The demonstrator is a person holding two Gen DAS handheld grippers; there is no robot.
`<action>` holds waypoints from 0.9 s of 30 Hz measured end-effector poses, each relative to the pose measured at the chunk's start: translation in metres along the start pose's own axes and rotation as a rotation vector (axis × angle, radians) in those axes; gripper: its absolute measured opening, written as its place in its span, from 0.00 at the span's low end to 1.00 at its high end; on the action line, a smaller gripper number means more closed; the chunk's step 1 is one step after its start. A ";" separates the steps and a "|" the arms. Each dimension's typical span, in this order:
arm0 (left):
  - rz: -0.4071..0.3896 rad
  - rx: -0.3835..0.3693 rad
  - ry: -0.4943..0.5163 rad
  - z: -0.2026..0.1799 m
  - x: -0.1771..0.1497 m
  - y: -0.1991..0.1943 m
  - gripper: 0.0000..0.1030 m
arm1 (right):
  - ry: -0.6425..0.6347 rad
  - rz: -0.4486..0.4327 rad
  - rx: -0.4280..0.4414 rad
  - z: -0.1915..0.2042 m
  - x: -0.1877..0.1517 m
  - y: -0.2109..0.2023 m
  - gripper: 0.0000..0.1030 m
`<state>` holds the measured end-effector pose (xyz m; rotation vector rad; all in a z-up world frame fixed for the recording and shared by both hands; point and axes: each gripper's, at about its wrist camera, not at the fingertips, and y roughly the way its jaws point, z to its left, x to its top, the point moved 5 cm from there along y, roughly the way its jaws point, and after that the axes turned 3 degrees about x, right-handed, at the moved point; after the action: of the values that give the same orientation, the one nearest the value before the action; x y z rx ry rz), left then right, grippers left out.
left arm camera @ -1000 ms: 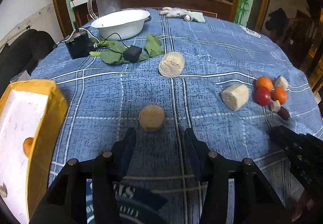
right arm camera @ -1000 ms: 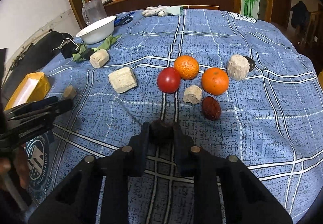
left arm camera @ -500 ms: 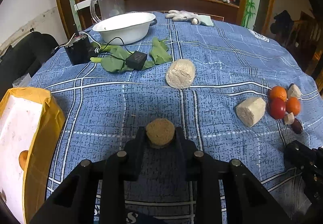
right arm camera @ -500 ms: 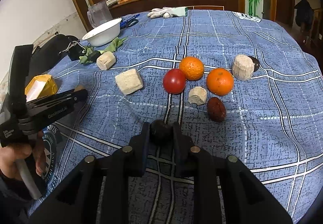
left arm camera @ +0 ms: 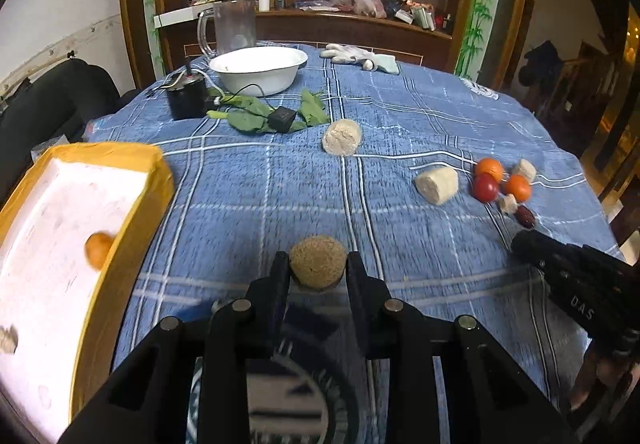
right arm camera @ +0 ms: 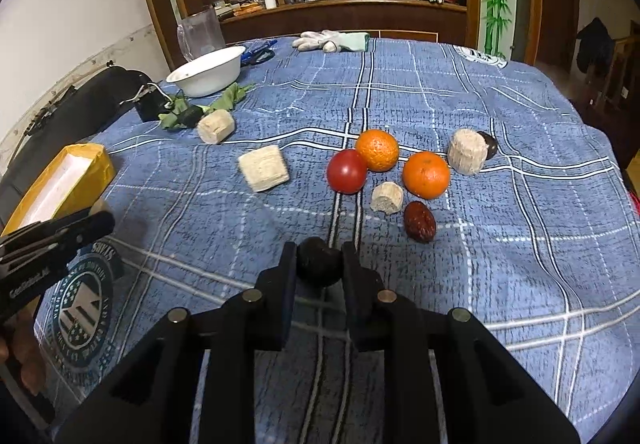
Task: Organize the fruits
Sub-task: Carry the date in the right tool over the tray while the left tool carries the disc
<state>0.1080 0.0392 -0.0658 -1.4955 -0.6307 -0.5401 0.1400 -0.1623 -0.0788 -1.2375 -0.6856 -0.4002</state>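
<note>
My left gripper (left arm camera: 318, 266) is shut on a round tan cork-like piece (left arm camera: 317, 261), held above the blue checked tablecloth (left arm camera: 256, 180). To its left lies a yellow box (left arm camera: 132, 212) with a white inside, holding an orange (left arm camera: 98, 249). My right gripper (right arm camera: 319, 260) is shut on a dark round fruit (right arm camera: 319, 261). Ahead of it sit a red tomato (right arm camera: 346, 171), two oranges (right arm camera: 377, 149) (right arm camera: 425, 174), a dark red date (right arm camera: 419, 221) and pale cut chunks (right arm camera: 264, 168) (right arm camera: 387, 196) (right arm camera: 466, 151).
A white bowl (left arm camera: 259, 69), a clear jug (left arm camera: 234, 26), green leaves (left arm camera: 248, 116) with a black adapter (left arm camera: 282, 119) and a black motor (left arm camera: 186, 96) crowd the far left. White gloves (left arm camera: 360, 54) lie at the back. Another pale chunk (left arm camera: 342, 137) rests mid-table.
My left gripper closed on the tan piece and lifted it, swinging left so the yellow box fills more of the view. The right gripper kept hold of the dark fruit and rose slightly.
</note>
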 end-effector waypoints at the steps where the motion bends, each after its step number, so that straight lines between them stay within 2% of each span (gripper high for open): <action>1: -0.002 -0.002 -0.004 0.002 -0.004 -0.004 0.27 | -0.002 -0.008 -0.006 0.001 -0.002 -0.005 0.22; 9: -0.001 -0.003 -0.024 0.014 -0.019 -0.024 0.27 | 0.012 -0.040 -0.048 -0.004 -0.012 -0.041 0.22; 14: -0.013 0.013 -0.033 0.019 -0.024 -0.039 0.27 | -0.007 -0.060 -0.032 0.008 -0.016 -0.057 0.23; 27: -0.034 0.035 -0.060 0.035 -0.036 -0.061 0.27 | -0.026 -0.061 0.012 0.040 -0.037 -0.066 0.23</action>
<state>0.0379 0.0715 -0.0466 -1.4750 -0.7100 -0.5098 0.0616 -0.1466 -0.0494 -1.2140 -0.7487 -0.4303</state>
